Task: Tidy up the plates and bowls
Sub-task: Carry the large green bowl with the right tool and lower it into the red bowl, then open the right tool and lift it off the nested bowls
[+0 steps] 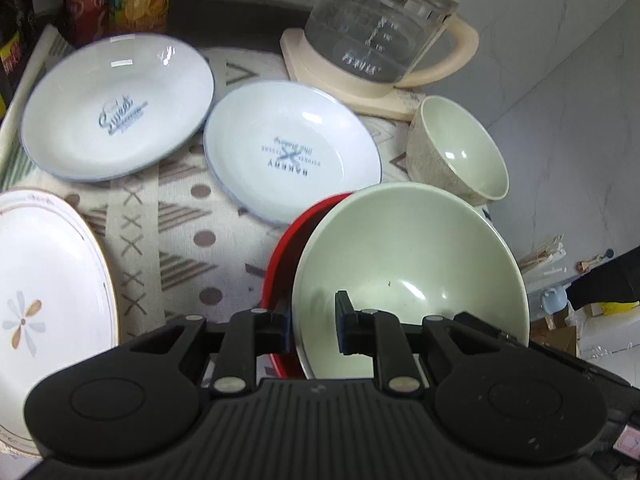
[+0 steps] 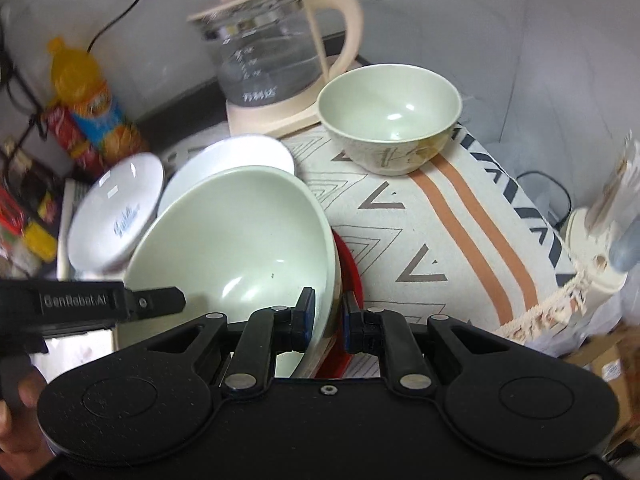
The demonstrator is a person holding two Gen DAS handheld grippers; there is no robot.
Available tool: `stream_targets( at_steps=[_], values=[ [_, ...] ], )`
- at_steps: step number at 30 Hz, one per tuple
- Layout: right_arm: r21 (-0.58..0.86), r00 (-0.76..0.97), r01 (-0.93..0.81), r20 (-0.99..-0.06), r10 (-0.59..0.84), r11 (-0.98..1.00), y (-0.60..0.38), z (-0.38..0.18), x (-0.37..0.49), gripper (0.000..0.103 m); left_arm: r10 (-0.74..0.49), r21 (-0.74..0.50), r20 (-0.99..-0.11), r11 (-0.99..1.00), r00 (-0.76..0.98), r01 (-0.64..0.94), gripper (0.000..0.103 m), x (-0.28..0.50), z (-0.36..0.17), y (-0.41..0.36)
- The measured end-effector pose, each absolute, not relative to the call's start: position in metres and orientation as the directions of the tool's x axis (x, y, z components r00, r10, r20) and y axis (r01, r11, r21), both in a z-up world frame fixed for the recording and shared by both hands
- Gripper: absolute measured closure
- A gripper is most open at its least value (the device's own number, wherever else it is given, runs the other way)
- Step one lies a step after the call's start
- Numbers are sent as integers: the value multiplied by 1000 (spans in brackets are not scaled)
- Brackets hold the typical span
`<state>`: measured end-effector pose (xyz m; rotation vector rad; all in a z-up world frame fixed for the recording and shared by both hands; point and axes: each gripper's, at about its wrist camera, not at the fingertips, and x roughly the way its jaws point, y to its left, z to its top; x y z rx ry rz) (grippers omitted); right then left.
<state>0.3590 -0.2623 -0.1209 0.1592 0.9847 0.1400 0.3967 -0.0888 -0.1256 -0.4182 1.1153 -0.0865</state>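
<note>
My left fingers [image 1: 286,326] pinch the near rim of the big green bowl [image 1: 408,264], one inside the wall and one outside; my right fingers [image 2: 350,312] clamp the same rim from the opposite side, so both hands share it. The bowl tilts over a red dish [image 1: 280,248] above the patterned surface [image 1: 176,216]. The small green bowl [image 2: 390,116] lies ahead by the kettle [image 2: 272,56], nearer my right hand, I judge.

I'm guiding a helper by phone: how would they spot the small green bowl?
Find the glass kettle on its cream base at the back of the patterned cloth. The small green bowl stands alone beside it, upright, deeper and narrower than the white plates.
</note>
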Motion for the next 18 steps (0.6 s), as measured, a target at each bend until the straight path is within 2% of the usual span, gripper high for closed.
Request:
stream_targets(
  at_steps=[9, 18],
  values=[
    [153, 541, -24, -829, 142, 988, -259, -131, 370, 95, -254, -348, -847, 929, 468, -126, 85, 400, -125, -87],
    [180, 537, -15, -828, 160, 983, -260, -138, 375, 96, -262, -372, -847, 914, 463, -163, 85, 400, -121, -80]
  ],
)
